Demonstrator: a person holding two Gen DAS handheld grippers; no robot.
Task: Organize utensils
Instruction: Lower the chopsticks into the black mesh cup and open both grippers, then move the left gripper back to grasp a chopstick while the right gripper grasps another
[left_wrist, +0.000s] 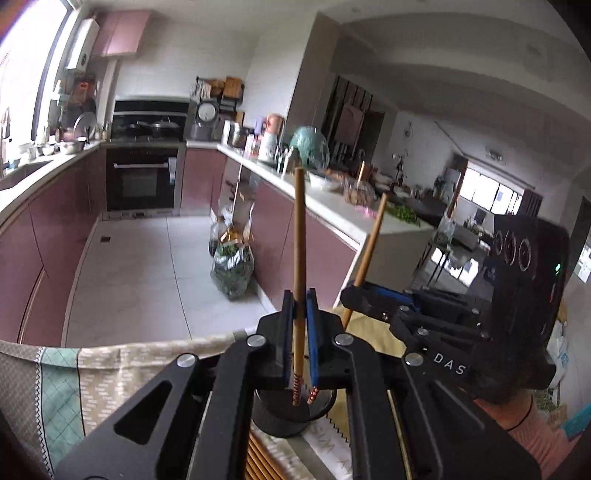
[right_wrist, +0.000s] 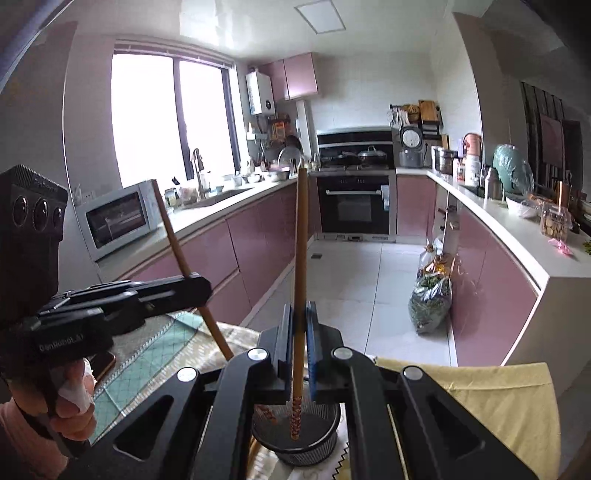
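A chopstick (left_wrist: 298, 236) is clamped upright in the left tongs (left_wrist: 300, 339), and a second chopstick (right_wrist: 300, 258) in the right tongs (right_wrist: 300, 343); both decorated tips hang just inside the black mesh holder (right_wrist: 295, 443). If released crookedly, the holder could be tipped or its rim missed.

I can't see the round black mesh holder (left_wrist: 291, 415) whole; my gripper bodies hide its near rim, perhaps touching.

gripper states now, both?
Left gripper: shut on a brown wooden chopstick.
Right gripper: shut on a second brown wooden chopstick.
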